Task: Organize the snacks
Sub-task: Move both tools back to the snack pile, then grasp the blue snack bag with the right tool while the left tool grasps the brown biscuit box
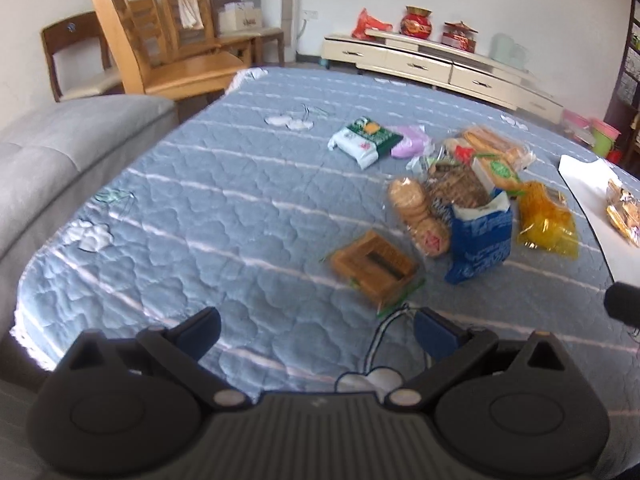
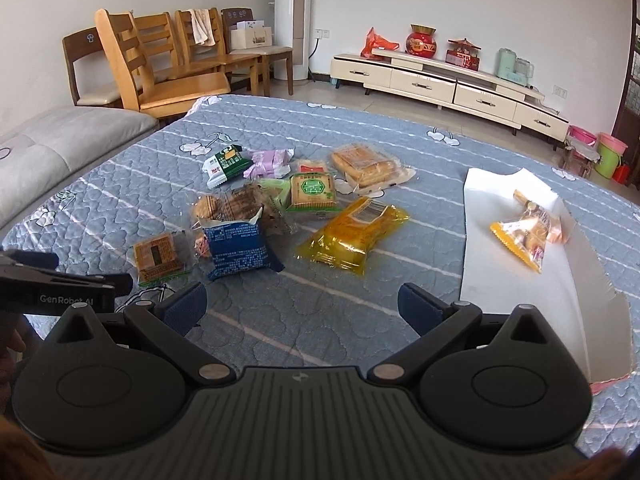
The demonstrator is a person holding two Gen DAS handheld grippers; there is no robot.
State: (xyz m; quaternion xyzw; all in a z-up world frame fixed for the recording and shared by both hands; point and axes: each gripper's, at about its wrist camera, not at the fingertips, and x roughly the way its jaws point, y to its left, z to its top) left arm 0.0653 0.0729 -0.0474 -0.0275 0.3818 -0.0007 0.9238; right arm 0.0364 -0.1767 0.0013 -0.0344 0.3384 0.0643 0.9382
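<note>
Snack packets lie in a heap on a blue quilted cloth (image 2: pixel 280 312). Among them are a blue bag (image 2: pixel 238 248) (image 1: pixel 482 236), a yellow bag (image 2: pixel 352 236) (image 1: pixel 546 220), a brown cracker pack (image 2: pixel 158 258) (image 1: pixel 374 266), a green-and-white packet (image 2: pixel 224 164) (image 1: pixel 362 140) and a green-labelled biscuit pack (image 2: pixel 314 190). A white box (image 2: pixel 520 280) on the right holds an orange-edged snack bag (image 2: pixel 528 236). My left gripper (image 1: pixel 318 334) is open just short of the brown cracker pack. My right gripper (image 2: pixel 302 308) is open and empty, nearer than the heap.
Wooden chairs (image 2: pixel 160 68) stand beyond the far left corner, with a grey sofa (image 2: pixel 60 148) along the left side. A cream TV cabinet (image 2: pixel 448 84) lines the back wall. The left gripper's body (image 2: pixel 60 284) shows at the left of the right wrist view.
</note>
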